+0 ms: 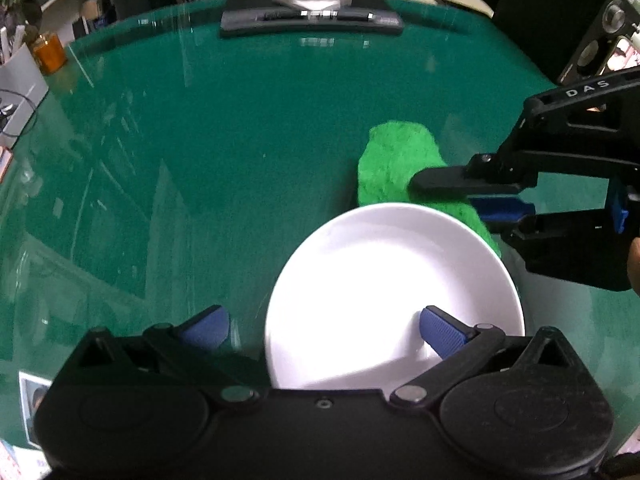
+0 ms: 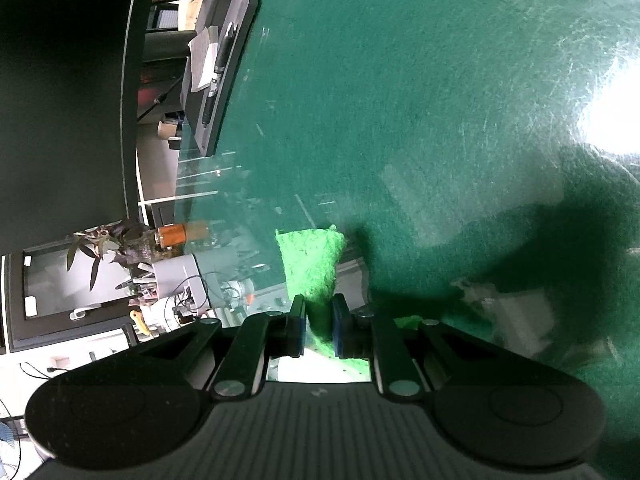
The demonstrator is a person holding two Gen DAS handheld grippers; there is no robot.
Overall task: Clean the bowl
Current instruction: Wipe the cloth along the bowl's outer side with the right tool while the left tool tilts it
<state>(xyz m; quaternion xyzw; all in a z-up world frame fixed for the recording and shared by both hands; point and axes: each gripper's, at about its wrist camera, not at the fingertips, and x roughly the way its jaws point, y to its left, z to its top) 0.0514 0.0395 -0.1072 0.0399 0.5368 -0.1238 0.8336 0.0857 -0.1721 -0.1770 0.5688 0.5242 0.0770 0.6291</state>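
Observation:
A white bowl (image 1: 394, 296) sits on the green table (image 1: 224, 152), just in front of my left gripper (image 1: 324, 330). The left gripper is open, with its right pad (image 1: 442, 332) over the inside of the bowl and its left pad (image 1: 204, 328) outside the rim. A bright green cloth (image 1: 396, 160) lies behind the bowl's far rim. My right gripper (image 2: 317, 320) is shut on the green cloth (image 2: 312, 264). In the left wrist view the right gripper (image 1: 460, 192) comes in from the right, above the bowl's far right edge.
A grey monitor stand (image 1: 310, 14) with pens sits at the table's far edge. An orange jar (image 1: 48, 52) and a grey box (image 1: 20, 88) with cables stand at the far left. A speaker (image 1: 600, 44) is at the far right.

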